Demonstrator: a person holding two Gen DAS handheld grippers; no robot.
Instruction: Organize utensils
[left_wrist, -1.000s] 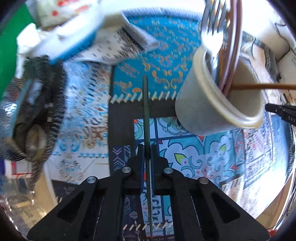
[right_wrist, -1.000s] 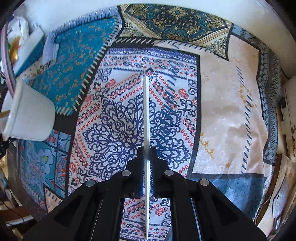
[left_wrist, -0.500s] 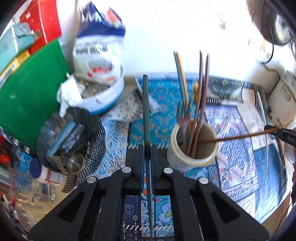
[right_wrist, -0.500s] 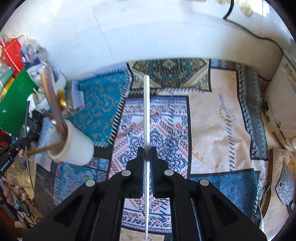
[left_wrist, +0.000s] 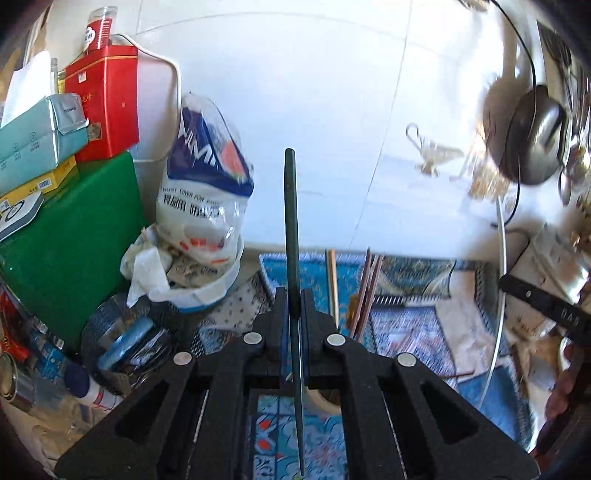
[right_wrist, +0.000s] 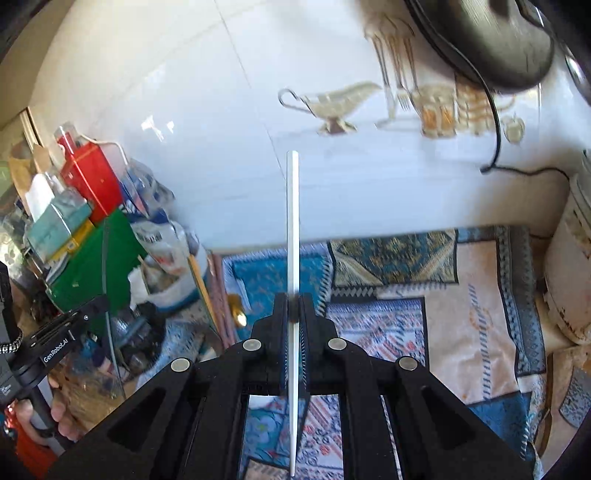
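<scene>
At the far left of the left wrist view a teal tissue pack (left_wrist: 38, 138) lies on a yellow box, beside a red tin (left_wrist: 105, 107) with gold lettering too small to read and above a green board (left_wrist: 74, 236); right of these a plastic bag (left_wrist: 205, 192) printed in blue and white, with characters that cannot be made out, stands in a white bowl (left_wrist: 214, 291). At the centre the left gripper (left_wrist: 293, 306) has its jaws clamped narrowly on a dark green chopstick (left_wrist: 291, 214) that points up against the white tiled wall. Only this view shows, just right of the jaws, the chopsticks (left_wrist: 364, 291) rising from the cream utensil cup (left_wrist: 325, 398), of which only a bit of rim shows behind the gripper, and at the right edge the other gripper's finger marked "DAS". The right wrist view shows the same clutter small at its left, plus the left tool's body labelled "GenRobot.AI" and the person's left hand (right_wrist: 64, 410) on its handle. Its centre holds the right gripper (right_wrist: 293, 308), jaws pinched on a white chopstick (right_wrist: 292, 229). Further right, this view alone shows the patterned patchwork tablecloth (right_wrist: 469, 321) spreading wide and a white bucket (right_wrist: 570, 266) at the edge.
</scene>
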